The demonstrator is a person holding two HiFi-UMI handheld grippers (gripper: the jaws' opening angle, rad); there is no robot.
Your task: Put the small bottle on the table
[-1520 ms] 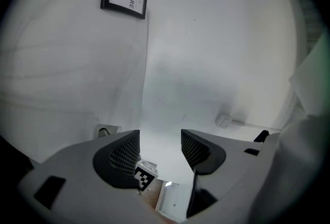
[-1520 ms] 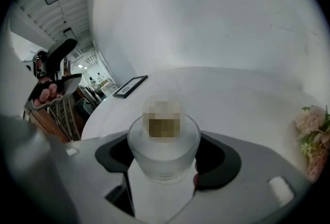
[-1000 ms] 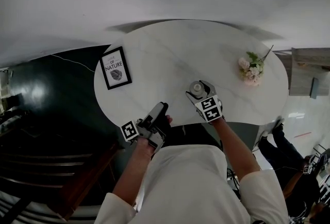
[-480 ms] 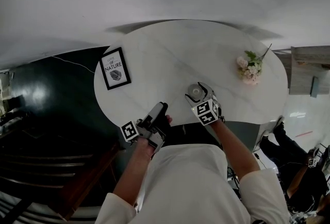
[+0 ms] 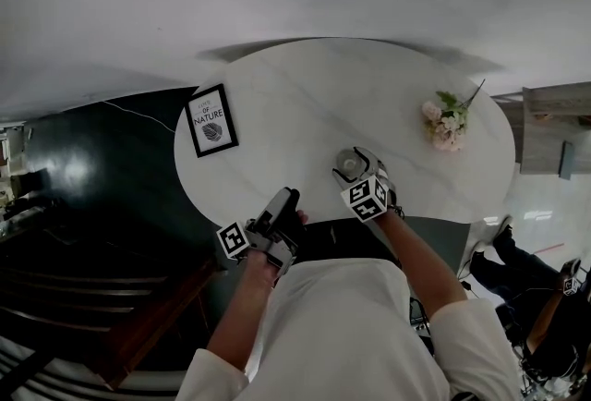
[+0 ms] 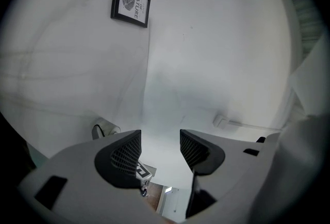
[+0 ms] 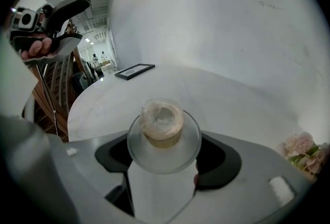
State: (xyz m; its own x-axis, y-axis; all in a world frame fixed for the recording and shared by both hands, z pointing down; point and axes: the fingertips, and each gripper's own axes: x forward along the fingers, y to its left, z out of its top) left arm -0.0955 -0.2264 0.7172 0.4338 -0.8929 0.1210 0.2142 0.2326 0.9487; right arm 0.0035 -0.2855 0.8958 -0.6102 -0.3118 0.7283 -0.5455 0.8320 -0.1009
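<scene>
The small clear bottle (image 7: 163, 138) has a cork stopper (image 7: 162, 123) and stands upright between the jaws of my right gripper (image 7: 164, 158), which is shut on its body. In the head view the bottle (image 5: 350, 164) and right gripper (image 5: 355, 170) are over the near part of the round white table (image 5: 314, 94). Whether the bottle's base touches the tabletop is hidden. My left gripper (image 5: 283, 202) hangs at the table's near edge, left of the right one. Its jaws (image 6: 160, 141) are open, with nothing between the ribbed pads (image 6: 127, 153).
A black-framed "NATURE" picture (image 5: 211, 120) lies at the table's left edge. A small pink flower bunch (image 5: 449, 123) lies at the table's right. A wooden chair (image 5: 138, 316) stands on the dark floor to the left. Another person (image 5: 531, 297) is at the lower right.
The right gripper with the bottle has drawn back slightly toward the table's near edge. The left gripper has hardly moved.
</scene>
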